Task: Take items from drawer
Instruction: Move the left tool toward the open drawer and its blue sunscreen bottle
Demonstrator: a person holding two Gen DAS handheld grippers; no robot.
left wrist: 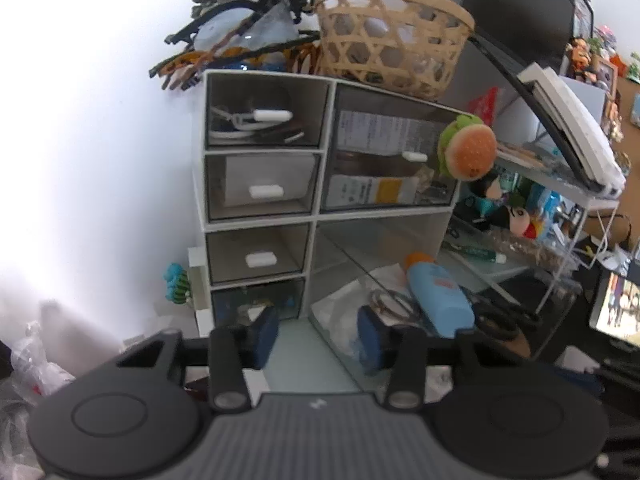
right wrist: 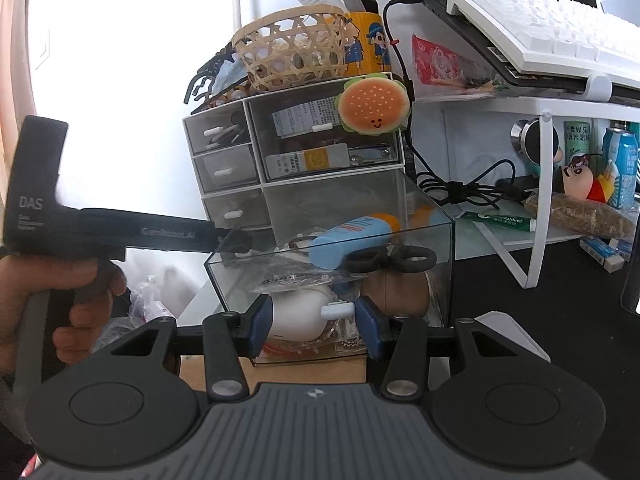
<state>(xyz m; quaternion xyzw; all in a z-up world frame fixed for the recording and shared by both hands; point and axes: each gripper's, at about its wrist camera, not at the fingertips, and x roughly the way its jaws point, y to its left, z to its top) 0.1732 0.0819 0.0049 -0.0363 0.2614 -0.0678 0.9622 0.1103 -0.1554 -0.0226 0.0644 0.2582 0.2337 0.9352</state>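
The clear plastic drawer [right wrist: 436, 240] stands pulled well out toward the near side from the lower right bay of a white desktop organiser with smoky translucent drawer fronts [left wrist: 262, 188]. Inside it lie a light blue squeeze bottle with an orange cap [right wrist: 352, 236], black-handled scissors [right wrist: 390, 260] just to its right, a crinkled clear plastic packet [right wrist: 296, 280] and a white rounded object [right wrist: 296, 312] low against the front wall. The right gripper [right wrist: 314, 326] sits at the drawer's near front, its blue pads either side of the small white pull handle [right wrist: 338, 310]; a gap shows on both sides, so the jaws look partly open, though contact is hard to judge from this angle. The left gripper [left wrist: 318, 338] hovers at the drawer's left wall, jaws partly open with nothing pinched between them, its right pad [left wrist: 370, 340] over the drawer's inside. A person's hand [right wrist: 76, 300] grips that tool's handle at the left. A woven bamboo basket [left wrist: 394, 38] sits on top of the organiser, a plush burger toy [right wrist: 374, 102] on its right front.
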